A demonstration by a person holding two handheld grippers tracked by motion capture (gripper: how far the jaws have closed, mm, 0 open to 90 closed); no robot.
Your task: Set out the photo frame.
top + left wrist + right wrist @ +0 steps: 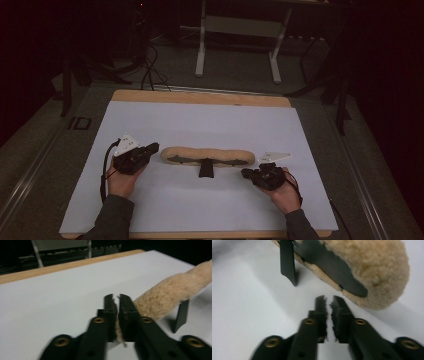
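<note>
Near the middle of the counter (150,120), somewhat toward its near edge, a long tan fleecy pad (207,155) is laid crosswise on the white sheet, with a dark backing strip along it and a short black stem (206,169) jutting toward the near edge. At its left end the left gripper (150,149) is held by a hand; in the left gripper view the jaws are seen pressed nearly together with a thin edge of the fleece (117,327) pinched between them. Just beside the pad's right end the right gripper (246,173) is held, its jaws drawn almost together on nothing, their tips a little short of the fleece in the right gripper view.
</note>
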